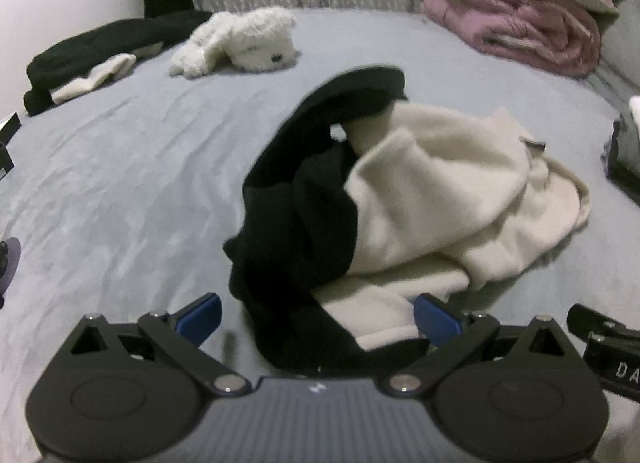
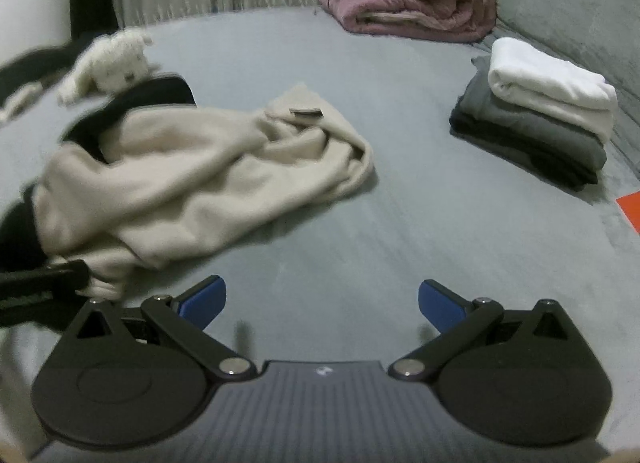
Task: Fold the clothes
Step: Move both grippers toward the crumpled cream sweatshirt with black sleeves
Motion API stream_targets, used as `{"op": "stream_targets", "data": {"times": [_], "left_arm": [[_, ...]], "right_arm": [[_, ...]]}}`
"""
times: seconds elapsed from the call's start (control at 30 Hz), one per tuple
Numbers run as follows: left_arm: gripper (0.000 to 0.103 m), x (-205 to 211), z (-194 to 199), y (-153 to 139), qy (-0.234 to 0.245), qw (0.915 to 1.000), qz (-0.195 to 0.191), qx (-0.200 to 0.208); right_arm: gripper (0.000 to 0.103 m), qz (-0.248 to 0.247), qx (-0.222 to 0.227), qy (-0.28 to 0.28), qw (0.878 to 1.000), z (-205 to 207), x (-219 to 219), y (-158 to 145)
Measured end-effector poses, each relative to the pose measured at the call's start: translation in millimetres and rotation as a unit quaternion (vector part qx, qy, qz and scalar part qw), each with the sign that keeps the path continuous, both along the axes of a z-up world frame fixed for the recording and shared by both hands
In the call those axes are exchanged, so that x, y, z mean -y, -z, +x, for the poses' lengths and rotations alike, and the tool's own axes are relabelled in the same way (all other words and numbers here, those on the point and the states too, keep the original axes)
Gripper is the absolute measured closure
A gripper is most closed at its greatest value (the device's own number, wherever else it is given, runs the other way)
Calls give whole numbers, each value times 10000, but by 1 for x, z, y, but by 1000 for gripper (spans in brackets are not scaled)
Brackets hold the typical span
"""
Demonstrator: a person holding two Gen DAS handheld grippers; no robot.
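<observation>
Our left claw (image 1: 318, 321) is spread wide, its blue fingers on both sides of the near edge of the black and cream garment (image 1: 400, 199), not closed on it. Our right claw (image 2: 322, 303) is also wide apart, over the bare grey bed (image 2: 400, 223). The garment lies crumpled on the bed, left of the right claw. Folded clothes (image 2: 540, 119) are stacked far right.

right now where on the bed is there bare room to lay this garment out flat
Bare sheet lies between the cream garment and the folded stack, ahead of the open right claw. More lies left of the garment, before the plush toy. The far right corner is crowded with blankets.
</observation>
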State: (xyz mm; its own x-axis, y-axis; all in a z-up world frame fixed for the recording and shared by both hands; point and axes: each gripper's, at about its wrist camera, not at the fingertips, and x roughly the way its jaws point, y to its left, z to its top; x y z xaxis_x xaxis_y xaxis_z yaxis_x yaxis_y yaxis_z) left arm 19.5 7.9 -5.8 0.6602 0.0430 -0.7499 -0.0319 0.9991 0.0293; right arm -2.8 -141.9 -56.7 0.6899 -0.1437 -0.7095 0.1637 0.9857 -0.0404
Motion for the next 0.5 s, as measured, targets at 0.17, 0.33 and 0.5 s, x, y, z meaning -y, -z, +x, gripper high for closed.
{"op": "stream_targets", "data": {"times": [0.17,0.33,0.5], "left_arm": [[0,-3,1,9,13,9999,80,-84],[0,-10,3,20,-83,9997,-4,-218],[0,-12,-3,26,146,9999,-3,9]], "right_arm": [[0,-34,-263,33,9996,5,9,13],[0,59,-455,-77,9989,10,18,25],[0,78,-437,-178,9989,10,19,24]]}}
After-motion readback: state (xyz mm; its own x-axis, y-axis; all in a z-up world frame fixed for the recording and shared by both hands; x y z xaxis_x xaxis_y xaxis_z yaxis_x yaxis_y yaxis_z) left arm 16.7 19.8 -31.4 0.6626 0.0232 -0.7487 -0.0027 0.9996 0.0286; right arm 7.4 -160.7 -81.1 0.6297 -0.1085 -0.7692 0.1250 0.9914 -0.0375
